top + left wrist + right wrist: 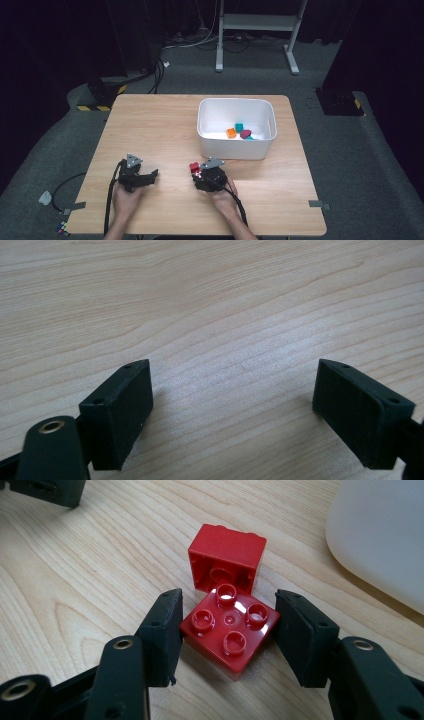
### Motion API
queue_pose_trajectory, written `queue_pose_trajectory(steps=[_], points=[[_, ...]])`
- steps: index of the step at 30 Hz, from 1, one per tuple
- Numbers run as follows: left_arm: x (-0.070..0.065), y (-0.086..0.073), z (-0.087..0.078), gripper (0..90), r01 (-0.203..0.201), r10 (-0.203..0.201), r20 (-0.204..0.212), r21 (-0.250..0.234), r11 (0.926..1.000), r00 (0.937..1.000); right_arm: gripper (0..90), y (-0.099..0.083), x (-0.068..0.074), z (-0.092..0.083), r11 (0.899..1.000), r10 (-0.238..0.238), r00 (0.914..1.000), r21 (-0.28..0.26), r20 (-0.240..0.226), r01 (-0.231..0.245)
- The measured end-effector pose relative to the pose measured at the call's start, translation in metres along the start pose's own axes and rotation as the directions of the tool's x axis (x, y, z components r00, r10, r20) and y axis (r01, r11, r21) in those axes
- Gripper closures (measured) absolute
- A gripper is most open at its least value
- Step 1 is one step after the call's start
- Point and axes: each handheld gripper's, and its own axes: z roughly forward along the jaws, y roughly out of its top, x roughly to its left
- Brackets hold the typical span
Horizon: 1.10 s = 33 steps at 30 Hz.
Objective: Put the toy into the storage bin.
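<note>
My right gripper [229,625] holds a red four-stud brick [230,632] between its jaws, studs up, each jaw touching a corner. Right behind it a second red brick [227,560] lies tipped over, its hollow underside facing the camera. In the high view the two red bricks [194,167] sit at the tip of the right gripper [198,172], a little in front of the white bin. My left gripper [151,176] rests on the table to the left, and its jaws [232,405] stand wide apart over bare wood with nothing between them.
A white bin [235,150] stands on the wooden table [150,125] just beyond the right gripper, holding several small coloured pieces, among them an orange one [231,133] and a teal one [239,126]. The bin's wall [380,540] is close at the right.
</note>
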Motion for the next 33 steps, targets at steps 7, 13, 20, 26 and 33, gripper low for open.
queue_pose_trajectory(steps=[7,13,20,26,33], points=[[0.0,0.0,0.0,16.4,0.003,-0.003,-0.001,-0.001,1.0,1.0,57.1,-0.001,0.003,-0.003,1.0,-0.028,0.9995,0.0,0.016,0.028],[0.0,0.0,0.001,16.5,0.006,-0.006,-0.002,-0.003,1.0,1.0,58.0,-0.001,0.003,-0.002,1.0,-0.031,0.9994,0.004,0.015,0.031],[0.0,0.0,0.001,16.5,0.006,-0.006,-0.002,-0.003,1.0,1.0,56.4,0.0,0.0,-0.003,1.0,-0.014,0.9998,-0.007,0.017,0.014],[0.0,0.001,0.001,16.5,0.003,-0.003,-0.001,-0.001,1.0,1.0,59.1,-0.001,0.001,-0.001,1.0,-0.026,0.9994,-0.004,0.022,0.026],[0.0,0.001,0.001,16.5,0.003,-0.003,-0.003,0.0,1.0,1.0,59.2,0.0,-0.001,-0.013,0.999,-0.028,0.9991,-0.026,0.031,0.029]])
